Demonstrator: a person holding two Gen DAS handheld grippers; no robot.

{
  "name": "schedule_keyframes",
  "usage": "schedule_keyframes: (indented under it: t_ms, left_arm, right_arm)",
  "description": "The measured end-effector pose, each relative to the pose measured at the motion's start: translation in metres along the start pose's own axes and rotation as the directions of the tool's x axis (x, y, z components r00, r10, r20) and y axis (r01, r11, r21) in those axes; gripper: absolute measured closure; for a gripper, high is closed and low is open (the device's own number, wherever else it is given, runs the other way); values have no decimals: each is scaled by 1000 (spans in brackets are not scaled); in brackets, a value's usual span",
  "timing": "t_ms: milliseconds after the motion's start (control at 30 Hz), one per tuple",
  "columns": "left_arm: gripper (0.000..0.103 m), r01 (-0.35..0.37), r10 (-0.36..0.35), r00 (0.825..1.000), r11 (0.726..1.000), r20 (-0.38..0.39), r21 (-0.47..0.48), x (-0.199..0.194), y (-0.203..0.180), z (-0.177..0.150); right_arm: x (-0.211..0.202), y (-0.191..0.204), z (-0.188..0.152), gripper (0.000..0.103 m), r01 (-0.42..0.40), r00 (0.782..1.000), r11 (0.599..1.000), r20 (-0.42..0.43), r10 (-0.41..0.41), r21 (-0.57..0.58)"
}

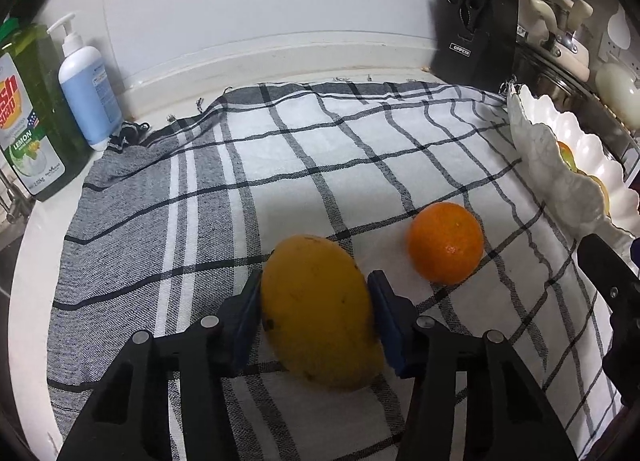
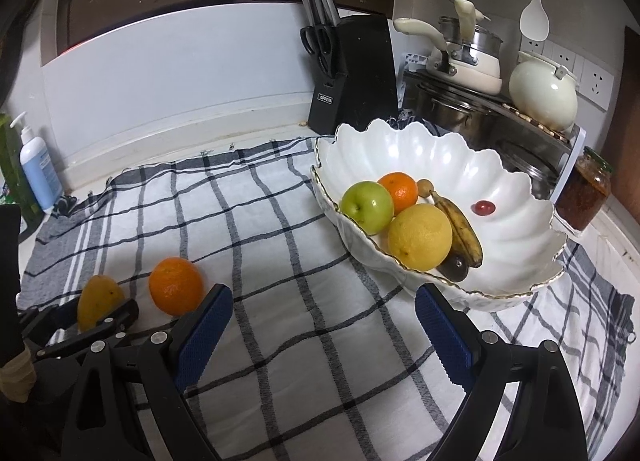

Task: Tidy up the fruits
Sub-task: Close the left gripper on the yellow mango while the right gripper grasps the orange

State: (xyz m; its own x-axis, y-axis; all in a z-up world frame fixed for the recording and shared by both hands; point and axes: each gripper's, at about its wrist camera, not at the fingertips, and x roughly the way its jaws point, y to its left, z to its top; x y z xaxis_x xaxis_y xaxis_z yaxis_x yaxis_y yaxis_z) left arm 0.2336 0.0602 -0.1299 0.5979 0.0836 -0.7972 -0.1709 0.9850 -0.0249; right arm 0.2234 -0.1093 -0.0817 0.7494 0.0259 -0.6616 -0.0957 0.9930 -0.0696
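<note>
Landmark for all entries: the grey-and-white checked cotton cloth [image 1: 320,165] spread over the counter.

1. Off the cloth's far left corner: a green dish-soap bottle with a lemon label [image 1: 28,113], and just beside it a blue pump dispenser with a white head [image 1: 86,85].
2. Near the cloth's front left: my left gripper [image 1: 314,313], its blue pads pressed against both flanks of the yellow-orange oval mango [image 1: 320,313]. In the right wrist view the same mango [image 2: 98,301] sits at the cloth's left edge with my left gripper [image 2: 96,321] around it; I cannot tell whether it rests on the cloth or is lifted.
3. Just to the right of the mango, on the cloth, apart from it: a round orange tangerine [image 1: 445,243], untouched.
4. Front centre of the cloth: my right gripper [image 2: 324,331], fingers spread wide, holding nothing.
5. Beyond the cloth's far edge: a black knife block with scissors [image 2: 352,73].
6. On the cloth's right part: a white scalloped ceramic bowl with a gold rim [image 2: 500,261], containing a green apple [image 2: 367,206], a second tangerine [image 2: 399,192], a large yellow citrus [image 2: 420,237], a brown-spotted banana [image 2: 460,229], a dark round fruit [image 2: 454,268] and a small red fruit [image 2: 484,208].
</note>
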Motion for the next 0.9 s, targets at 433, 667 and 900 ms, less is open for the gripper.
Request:
schedule_keyframes:
  t_ms: [433, 667, 900]
  left_arm:
    - [53, -39, 41, 997, 999, 71, -32, -29, 42, 10]
    - [53, -83, 90, 992, 994, 92, -74, -34, 70, 9]
    - [53, -89, 97, 992, 992, 85, -92, -30, 81, 8]
  right_arm:
    - [-4, 40, 10, 10, -114, 993, 991, 15, 115, -65]
    - [15, 71, 10, 10, -164, 986, 980, -23, 163, -109]
    - [38, 90, 9, 20, -177, 983, 977, -78, 169, -119]
